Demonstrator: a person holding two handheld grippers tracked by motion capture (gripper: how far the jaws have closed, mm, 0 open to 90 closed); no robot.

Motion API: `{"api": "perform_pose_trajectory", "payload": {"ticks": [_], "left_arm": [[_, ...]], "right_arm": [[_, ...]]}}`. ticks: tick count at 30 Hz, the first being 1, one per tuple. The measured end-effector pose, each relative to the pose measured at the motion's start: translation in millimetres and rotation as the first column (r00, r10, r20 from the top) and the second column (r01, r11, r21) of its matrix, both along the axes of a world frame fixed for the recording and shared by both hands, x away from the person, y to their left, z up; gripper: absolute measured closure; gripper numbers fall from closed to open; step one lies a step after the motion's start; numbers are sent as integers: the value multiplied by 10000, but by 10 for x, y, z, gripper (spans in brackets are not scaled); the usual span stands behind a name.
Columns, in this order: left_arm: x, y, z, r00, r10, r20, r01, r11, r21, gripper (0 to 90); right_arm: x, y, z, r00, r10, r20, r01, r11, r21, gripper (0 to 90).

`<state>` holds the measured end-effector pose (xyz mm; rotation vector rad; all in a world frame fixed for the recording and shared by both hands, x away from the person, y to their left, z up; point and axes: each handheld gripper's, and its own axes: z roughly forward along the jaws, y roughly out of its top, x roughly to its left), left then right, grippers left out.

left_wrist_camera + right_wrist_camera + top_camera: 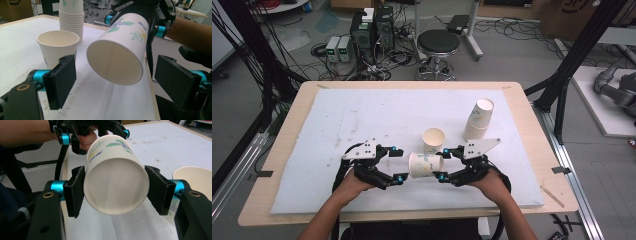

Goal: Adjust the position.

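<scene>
Jaws, right: right gripper (116, 192) clamps the held cup (116, 182) by its base end, pads pressed on both sides; cup lies sideways, clear of the table.
Jaws, left: left gripper (120, 82) stands wide; the cup's open mouth sits between the pads, touching neither.
Cup position: in the high view the held cup (426, 165) hangs between the two grippers, just in front of the standing cup (433, 140).
Standing cup: upright on the white mat (362, 125), mouth up, empty.
Stack: cup stack (478, 120) to the far right, near the mat edge, mouths down.
Progress (judgement): one cup is out and set; a second is separated and in hand.
Left to do: turn it upright and place it; the stack remains.
</scene>
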<state>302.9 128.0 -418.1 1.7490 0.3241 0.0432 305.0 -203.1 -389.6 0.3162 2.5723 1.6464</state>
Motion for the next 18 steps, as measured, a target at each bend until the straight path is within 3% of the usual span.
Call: {"api": "perform_pose_trajectory", "payload": {"ticks": [9,18], "left_arm": [[2,-159,-27,9987,-469,186,477,9980,-422,176],[-15,-251,-19,9941,-931,564,975,9920,-800,200]], "right_arm": [[-20,-15,24,9985,497,-213,-478,9954,830,373],[7,-17,-14,9940,918,-594,-837,9884,1265,374]]}}
